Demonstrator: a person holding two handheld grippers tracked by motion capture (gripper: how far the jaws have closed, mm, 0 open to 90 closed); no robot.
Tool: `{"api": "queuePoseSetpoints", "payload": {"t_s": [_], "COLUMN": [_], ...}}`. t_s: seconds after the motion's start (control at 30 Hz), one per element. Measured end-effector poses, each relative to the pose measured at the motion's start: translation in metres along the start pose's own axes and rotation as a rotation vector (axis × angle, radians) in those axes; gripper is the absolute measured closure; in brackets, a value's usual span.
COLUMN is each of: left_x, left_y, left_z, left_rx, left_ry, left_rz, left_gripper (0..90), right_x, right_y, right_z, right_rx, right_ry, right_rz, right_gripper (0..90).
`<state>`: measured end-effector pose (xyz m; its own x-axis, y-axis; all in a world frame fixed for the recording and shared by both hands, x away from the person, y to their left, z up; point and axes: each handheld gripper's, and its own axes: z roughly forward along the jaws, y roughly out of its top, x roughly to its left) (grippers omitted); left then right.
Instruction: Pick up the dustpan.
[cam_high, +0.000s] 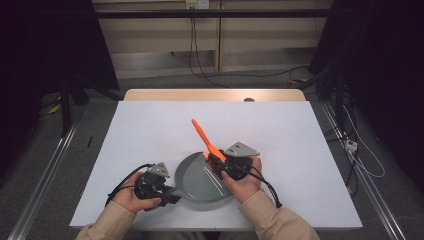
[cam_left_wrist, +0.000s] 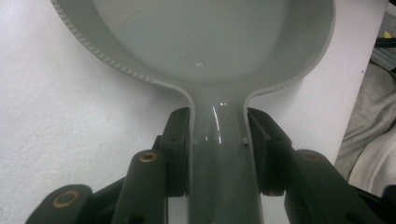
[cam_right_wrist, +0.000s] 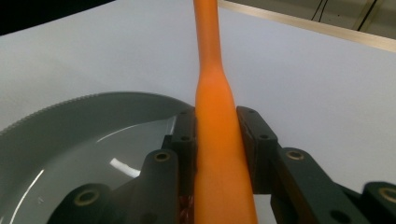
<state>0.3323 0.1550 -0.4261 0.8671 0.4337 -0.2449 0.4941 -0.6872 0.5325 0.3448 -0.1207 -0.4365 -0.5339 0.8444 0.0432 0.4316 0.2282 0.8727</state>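
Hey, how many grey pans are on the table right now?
1. The grey pan sits on the white table near the front edge, its handle clamped by the left gripper, beside the right gripper holding an orange utensil.

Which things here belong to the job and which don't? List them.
In the job:
grey pan, handle clamped in left gripper
orange utensil, clamped in right gripper

Just about:
cables on the floor behind the table

White-topped table; grey pan resting on it.
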Motion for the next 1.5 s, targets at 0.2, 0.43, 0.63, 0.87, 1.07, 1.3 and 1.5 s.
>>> {"api": "queuePoseSetpoints", "payload": {"t_s": [0.2,0.43,0.63,0.87,1.07,1.3,1.5], "left_x": [0.001,0.001,0.002,0.004,0.010,0.016,0.018], "left_y": [0.000,-0.001,-0.002,-0.005,-0.007,-0.006,-0.007], "left_z": [0.000,0.000,0.000,-0.004,-0.007,-0.007,-0.008], "left_rx": [0.003,-0.004,-0.003,-0.008,-0.005,-0.009,-0.007], "left_ry": [-0.001,-0.004,-0.005,0.007,0.012,0.003,-0.003], "left_rz": [0.003,-0.009,-0.009,-0.037,-0.069,-0.109,-0.115], "left_gripper": [62.4,62.4,62.5,62.5,62.2,62.2,62.2], "right_x": [0.005,0.028,0.040,0.002,-0.033,-0.058,-0.063], "right_y": [0.000,0.006,0.017,0.029,0.032,0.032,0.037], "right_z": [0.001,0.002,0.002,-0.003,0.015,0.058,0.085], "right_rx": [-0.010,-0.044,-0.080,-0.115,-0.106,-0.089,-0.069], "right_ry": [0.003,0.088,0.115,0.042,-0.031,-0.044,-0.009], "right_rz": [-0.008,0.001,-0.042,-0.018,-0.034,-0.083,-0.213], "right_gripper": [70.9,71.4,71.4,71.4,71.4,71.4,71.5]}}
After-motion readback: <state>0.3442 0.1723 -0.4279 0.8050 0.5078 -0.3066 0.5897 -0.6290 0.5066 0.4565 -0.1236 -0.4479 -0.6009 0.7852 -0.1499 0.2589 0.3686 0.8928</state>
